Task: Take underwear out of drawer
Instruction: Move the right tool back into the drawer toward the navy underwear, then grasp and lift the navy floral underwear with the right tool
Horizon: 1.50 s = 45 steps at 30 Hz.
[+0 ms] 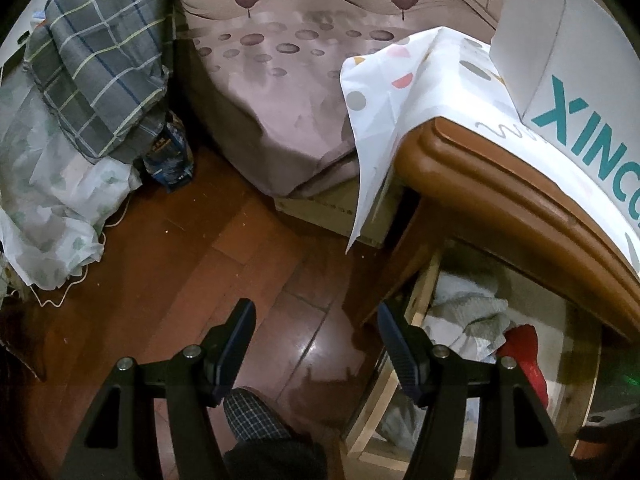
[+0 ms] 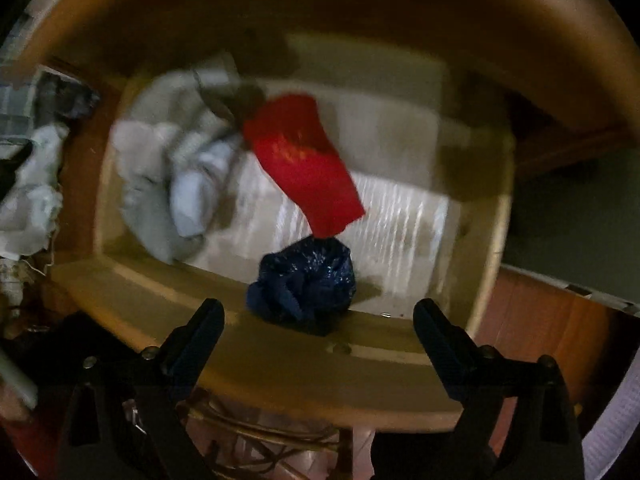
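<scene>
The wooden drawer (image 2: 280, 364) stands pulled out, and I look straight down into it in the blurred right wrist view. Inside lie a red garment (image 2: 304, 164), a crumpled dark blue garment (image 2: 306, 280) against the front wall, and a heap of grey and white clothes (image 2: 176, 176). My right gripper (image 2: 319, 304) hangs open above the drawer's front edge, with the blue bundle just beyond its fingertips and untouched. In the left wrist view my left gripper (image 1: 315, 306) is open and empty over the floor, left of the drawer's side wall (image 1: 420, 300). The red garment (image 1: 524, 344) shows there too.
The brown cabinet top (image 1: 500, 200) overhangs the drawer and carries a white box with teal letters (image 1: 580, 120) and a dotted cloth (image 1: 392, 92). Beyond lie a bed with a pink sheet (image 1: 280, 72), a plaid cover (image 1: 100, 60) and wood floor (image 1: 180, 260). A person's checked trouser leg (image 1: 256, 416) is near.
</scene>
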Tool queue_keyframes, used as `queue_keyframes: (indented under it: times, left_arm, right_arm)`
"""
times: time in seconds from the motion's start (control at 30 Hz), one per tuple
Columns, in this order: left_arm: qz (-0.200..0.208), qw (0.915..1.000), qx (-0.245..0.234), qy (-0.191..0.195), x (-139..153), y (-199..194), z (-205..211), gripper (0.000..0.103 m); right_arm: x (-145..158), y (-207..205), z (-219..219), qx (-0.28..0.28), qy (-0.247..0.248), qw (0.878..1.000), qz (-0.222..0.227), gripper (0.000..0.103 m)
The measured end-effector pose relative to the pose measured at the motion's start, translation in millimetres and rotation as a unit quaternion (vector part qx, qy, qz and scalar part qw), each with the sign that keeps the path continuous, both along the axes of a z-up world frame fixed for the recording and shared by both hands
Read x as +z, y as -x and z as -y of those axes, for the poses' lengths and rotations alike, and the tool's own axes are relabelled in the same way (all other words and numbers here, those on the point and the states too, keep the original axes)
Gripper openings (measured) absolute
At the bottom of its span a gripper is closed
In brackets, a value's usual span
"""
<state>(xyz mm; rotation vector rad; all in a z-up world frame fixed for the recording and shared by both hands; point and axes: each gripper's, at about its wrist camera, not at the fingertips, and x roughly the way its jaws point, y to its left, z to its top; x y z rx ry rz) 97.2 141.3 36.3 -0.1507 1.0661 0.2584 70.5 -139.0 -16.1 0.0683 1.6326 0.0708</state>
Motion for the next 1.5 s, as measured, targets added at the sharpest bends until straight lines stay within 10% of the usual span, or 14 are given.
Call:
queue_keyframes:
  times: [0.6, 0.83, 1.03, 1.5]
  left_arm:
    - [-0.036, 0.9985, -0.041, 0.002, -16, -5, 17, 0.065]
    - [-0.044, 0.998, -0.045, -0.001, -19, -6, 20, 0.065]
    - [-0.046, 0.9976, -0.051, 0.004, -21, -5, 22, 0.065]
    - [-0.098, 0.9827, -0.144, 0.064, -41, -2, 69, 0.065]
  right_arm:
    - [-101, -21, -28, 0.016, -0.024, 0.985, -0.171, 0.094]
    - [-113, -18, -25, 0.015, -0.024, 0.981, -0.19, 0.069]
    - [-104, -7, -22, 0.025, -0.01, 0.986, -0.164, 0.036]
    - [-7, 38, 27, -0.042, -0.056, 0.995, 0.071, 0.032]
